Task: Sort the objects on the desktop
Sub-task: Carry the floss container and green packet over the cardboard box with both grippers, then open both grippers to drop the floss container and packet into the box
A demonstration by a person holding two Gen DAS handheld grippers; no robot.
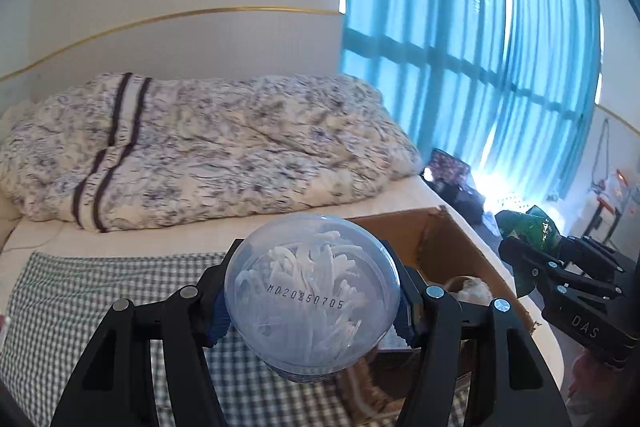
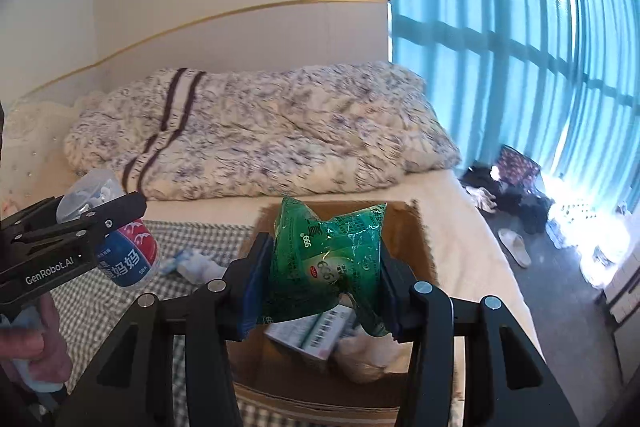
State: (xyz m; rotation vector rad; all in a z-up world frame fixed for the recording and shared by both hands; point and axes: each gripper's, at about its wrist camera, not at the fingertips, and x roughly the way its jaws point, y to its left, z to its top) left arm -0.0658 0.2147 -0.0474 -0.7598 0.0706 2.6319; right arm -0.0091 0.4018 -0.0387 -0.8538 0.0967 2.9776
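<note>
Green packet [image 2: 326,259] pinched in my right gripper [image 2: 320,287] over cardboard box [image 2: 416,247]; left gripper [image 1: 312,303] clamps clear tub [image 1: 312,291] (smooth; could slip).

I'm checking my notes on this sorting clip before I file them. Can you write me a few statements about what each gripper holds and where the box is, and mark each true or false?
1. The left gripper is shut on a clear round tub. True.
2. The right gripper is open and holds nothing. False: it is shut on a green packet.
3. The green packet hangs above an open cardboard box. True.
4. The cardboard box holds nothing. False: a small printed carton and other things lie in it.
5. The tub has a red and blue label on its side. True.
6. The curtains are drawn and red. False: they are blue.
</note>
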